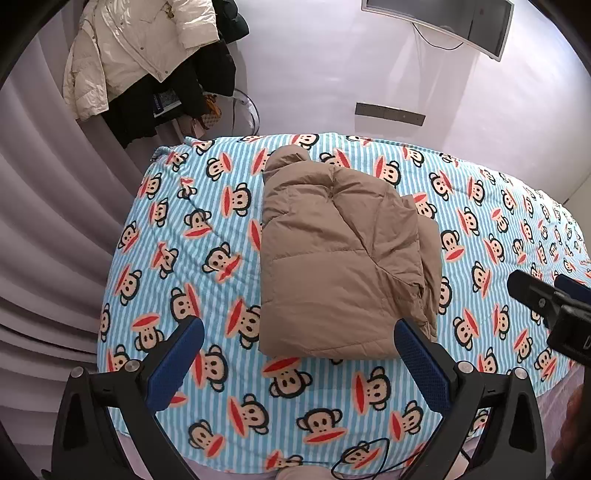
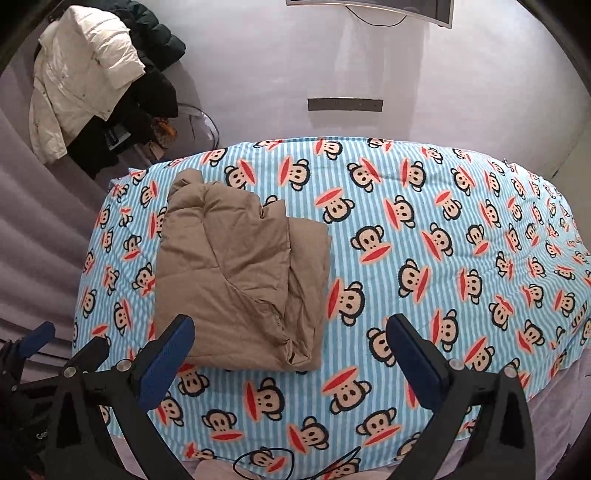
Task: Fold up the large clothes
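A tan puffer jacket [image 1: 340, 254] lies folded into a thick rectangle on the bed's blue striped monkey-print sheet [image 1: 177, 236]. It also shows in the right wrist view [image 2: 236, 273], left of centre. My left gripper [image 1: 299, 332] is open and empty, raised above the jacket's near edge. My right gripper [image 2: 290, 332] is open and empty, raised above the sheet just right of the jacket's near corner. The right gripper also shows at the right edge of the left wrist view [image 1: 546, 295], and the left gripper at the lower left of the right wrist view [image 2: 70, 343].
Coats hang on a rack [image 1: 147, 59] at the far left by grey curtains [image 1: 55, 229]. A wall-mounted screen [image 1: 443, 22] and a socket strip [image 1: 389, 113] are on the far wall. A dark cable [image 1: 365, 458] lies at the bed's near edge.
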{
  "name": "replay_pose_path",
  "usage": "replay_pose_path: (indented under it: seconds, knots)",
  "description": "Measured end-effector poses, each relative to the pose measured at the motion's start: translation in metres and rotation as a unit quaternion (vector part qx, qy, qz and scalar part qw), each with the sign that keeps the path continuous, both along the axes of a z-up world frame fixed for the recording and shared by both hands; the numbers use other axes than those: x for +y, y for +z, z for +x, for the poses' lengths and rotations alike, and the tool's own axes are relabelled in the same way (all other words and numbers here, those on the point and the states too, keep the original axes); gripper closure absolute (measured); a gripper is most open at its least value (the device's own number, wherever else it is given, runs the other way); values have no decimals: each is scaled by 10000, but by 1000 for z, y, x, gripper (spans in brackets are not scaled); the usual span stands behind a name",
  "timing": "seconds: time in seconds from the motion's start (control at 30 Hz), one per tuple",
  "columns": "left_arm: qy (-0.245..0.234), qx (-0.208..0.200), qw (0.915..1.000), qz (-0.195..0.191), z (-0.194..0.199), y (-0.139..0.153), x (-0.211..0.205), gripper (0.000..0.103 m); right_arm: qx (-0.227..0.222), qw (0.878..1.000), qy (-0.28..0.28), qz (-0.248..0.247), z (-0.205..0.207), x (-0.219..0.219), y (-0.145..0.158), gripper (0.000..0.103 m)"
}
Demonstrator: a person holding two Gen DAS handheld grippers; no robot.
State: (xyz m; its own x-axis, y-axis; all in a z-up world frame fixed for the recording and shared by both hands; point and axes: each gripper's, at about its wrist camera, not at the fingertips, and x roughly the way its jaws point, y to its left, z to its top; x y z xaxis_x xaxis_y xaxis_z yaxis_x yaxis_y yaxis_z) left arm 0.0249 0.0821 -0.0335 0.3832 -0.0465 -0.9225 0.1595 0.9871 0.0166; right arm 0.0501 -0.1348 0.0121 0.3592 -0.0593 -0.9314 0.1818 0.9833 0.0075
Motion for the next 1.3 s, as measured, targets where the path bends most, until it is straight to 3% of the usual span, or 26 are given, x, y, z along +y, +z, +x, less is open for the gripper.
replay_pose_path:
  seconds: [0.27, 1.3]
  knots:
    - [171, 162, 9997, -37, 0, -5, 8, 0, 81, 10000, 28, -28, -3, 4, -4, 0]
    - [227, 92, 9997, -24, 8, -5, 15, 0, 89, 9999, 51, -88, 4, 7, -4, 0]
